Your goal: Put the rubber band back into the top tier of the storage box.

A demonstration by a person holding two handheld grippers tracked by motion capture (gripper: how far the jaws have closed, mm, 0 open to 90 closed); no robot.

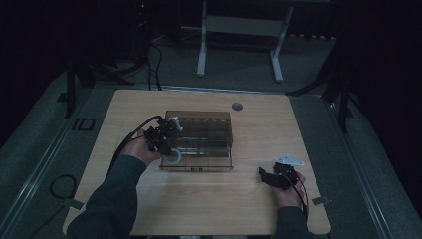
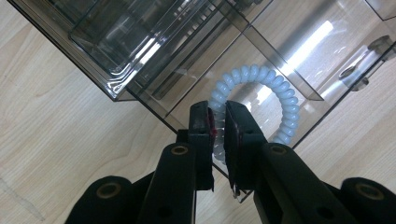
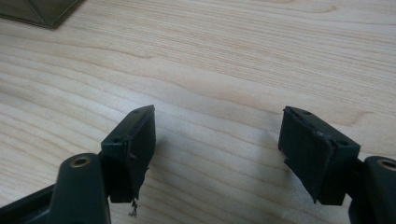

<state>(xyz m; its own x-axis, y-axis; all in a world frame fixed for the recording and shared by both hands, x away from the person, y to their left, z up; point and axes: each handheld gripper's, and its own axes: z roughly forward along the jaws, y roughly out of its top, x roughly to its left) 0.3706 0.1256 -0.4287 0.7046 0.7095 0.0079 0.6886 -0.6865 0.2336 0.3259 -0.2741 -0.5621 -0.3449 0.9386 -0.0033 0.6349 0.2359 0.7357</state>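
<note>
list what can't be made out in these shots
- Hair tie: in the left gripper view, its near part is hidden behind the left gripper; whether it rests on the tray floor is unclear.
- Organizer: the high view is too dim to show what is in its compartments.
- Right gripper: its view cuts the organizer off at the top edge.

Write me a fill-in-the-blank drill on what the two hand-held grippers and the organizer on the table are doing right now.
1. The left hand-held gripper is shut on a pale blue spiral ____.
2. That hair tie hangs over a compartment of the smoky clear plastic ____.
3. The right hand-held gripper has its jaws ____ with nothing between them.
4. The organizer stands on a light ____ table.

Missing words: hair tie; organizer; open; wooden
</note>
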